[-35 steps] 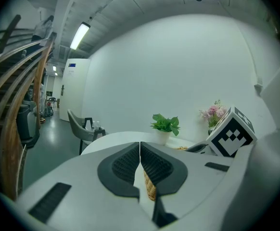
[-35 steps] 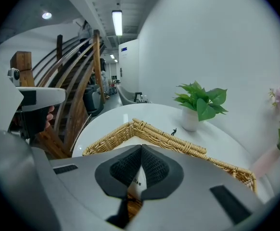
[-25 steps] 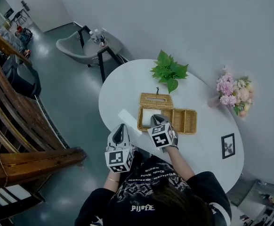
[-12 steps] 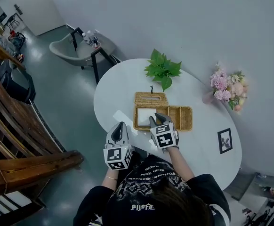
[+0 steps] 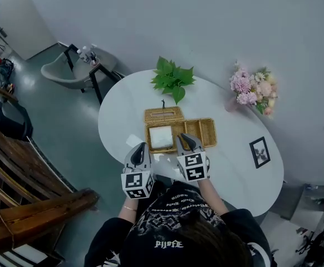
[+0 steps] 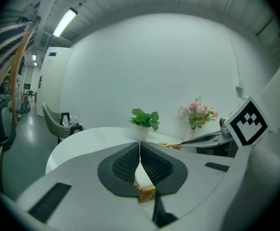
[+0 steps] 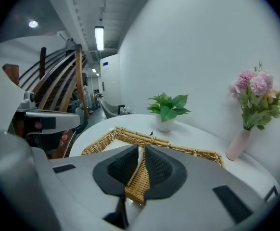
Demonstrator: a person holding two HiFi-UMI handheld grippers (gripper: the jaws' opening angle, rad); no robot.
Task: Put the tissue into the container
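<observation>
Whereas right gripper [image 7: 141, 150] earlier pinched tissue [image 5: 161, 137], fingers now parted, tissue in basket [image 5: 205, 131]; left gripper [image 6: 140, 146] fingers together.

White block lettering runs across the person's black patterned top [image 5: 166, 244], too blurred to read for certain. The marker cubes on the left gripper [image 5: 141, 146] and right gripper [image 5: 184, 138] carry only black-and-white square patterns.

Counter [image 5: 123, 110] carries: one wicker container [image 5: 205, 130], one tissue [image 5: 161, 137] inside, one potted plant [image 5: 170, 78] at 12 o'clock, one flower vase [image 5: 250, 90], one picture frame [image 5: 259, 152]. Two tongs: left tongs [image 5: 140, 152], right tongs [image 5: 186, 142].
</observation>
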